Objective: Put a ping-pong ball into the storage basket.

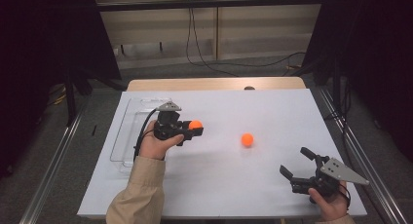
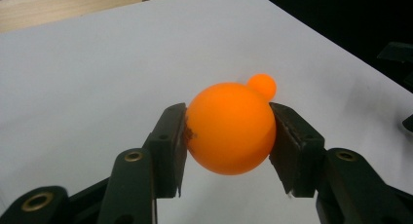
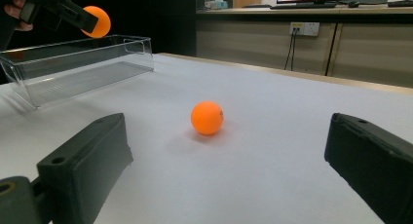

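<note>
Nearest, at the bench's front right corner, right tool held low in the person's hand, jaws spread wide, nothing between them. It faces the loose orange ball resting mid-bench on the white bench surface, well apart from both tools.

Further in, left tool raised above the bench, jaws clamped on a second orange ball across its widest part (pads squarely opposite each other in the left gripper view).

Far left, clear tray, just beside the left hand.

Judgement: balls look light, hard, smooth, quick to roll. Best taken across the middle with gentle pressure; an off-centre pinch would likely squirt one out.
</note>
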`<action>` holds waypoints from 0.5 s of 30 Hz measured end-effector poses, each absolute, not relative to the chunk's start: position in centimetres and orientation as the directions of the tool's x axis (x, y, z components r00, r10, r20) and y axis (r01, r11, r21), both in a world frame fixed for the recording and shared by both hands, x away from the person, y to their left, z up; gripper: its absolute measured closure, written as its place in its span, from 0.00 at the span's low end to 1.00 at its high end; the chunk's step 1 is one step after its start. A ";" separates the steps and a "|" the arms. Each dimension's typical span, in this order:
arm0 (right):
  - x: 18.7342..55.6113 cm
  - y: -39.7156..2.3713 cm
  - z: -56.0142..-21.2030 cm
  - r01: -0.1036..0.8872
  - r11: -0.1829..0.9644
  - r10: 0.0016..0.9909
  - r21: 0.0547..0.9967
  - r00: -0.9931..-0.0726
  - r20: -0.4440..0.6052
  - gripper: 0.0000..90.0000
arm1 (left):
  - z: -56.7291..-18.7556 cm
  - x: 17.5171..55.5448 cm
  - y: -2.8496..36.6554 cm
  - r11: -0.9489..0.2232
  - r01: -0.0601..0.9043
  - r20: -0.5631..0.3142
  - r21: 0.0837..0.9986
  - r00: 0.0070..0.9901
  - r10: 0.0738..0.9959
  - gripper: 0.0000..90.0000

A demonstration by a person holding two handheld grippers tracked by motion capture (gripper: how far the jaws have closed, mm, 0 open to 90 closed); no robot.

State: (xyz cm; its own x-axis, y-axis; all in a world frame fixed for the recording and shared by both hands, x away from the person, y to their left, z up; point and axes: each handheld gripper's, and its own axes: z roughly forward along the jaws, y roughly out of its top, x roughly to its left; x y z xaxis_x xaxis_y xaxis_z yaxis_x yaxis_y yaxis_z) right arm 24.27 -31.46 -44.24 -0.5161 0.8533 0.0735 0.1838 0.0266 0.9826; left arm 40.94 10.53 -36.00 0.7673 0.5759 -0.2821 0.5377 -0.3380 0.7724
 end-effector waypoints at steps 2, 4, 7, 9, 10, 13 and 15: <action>24.3 -31.5 -44.3 0.185 0.026 0.853 0.982 -0.516 0.074 0.02 | -36.0 40.9 10.5 -0.331 0.536 -0.283 0.776 0.767 0.576 0.57; 24.3 -31.5 -44.3 0.185 0.027 0.853 0.982 -0.516 0.074 0.02 | -36.0 41.0 10.6 -0.332 0.536 -0.282 0.776 0.766 0.578 0.57; 24.3 -31.5 -44.2 0.185 0.026 0.853 0.982 -0.516 0.074 0.02 | -36.0 41.0 10.7 -0.334 0.535 -0.278 0.777 0.766 0.580 0.57; 24.3 -31.5 -44.3 0.185 0.026 0.853 0.982 -0.516 0.075 0.02 | -35.9 41.0 10.8 -0.332 0.537 -0.280 0.775 0.764 0.581 0.57; 24.3 -31.5 -44.3 0.185 0.026 0.853 0.982 -0.516 0.075 0.02 | -35.9 41.0 10.8 -0.333 0.537 -0.279 0.775 0.763 0.583 0.57; 24.3 -31.5 -44.3 0.185 0.026 0.853 0.982 -0.516 0.074 0.02 | -35.9 41.0 11.0 -0.328 0.539 -0.282 0.776 0.761 0.584 0.57; 24.3 -31.5 -44.3 0.185 0.028 0.853 0.982 -0.517 0.073 0.02 | -35.8 41.1 11.1 -0.322 0.539 -0.283 0.778 0.759 0.586 0.57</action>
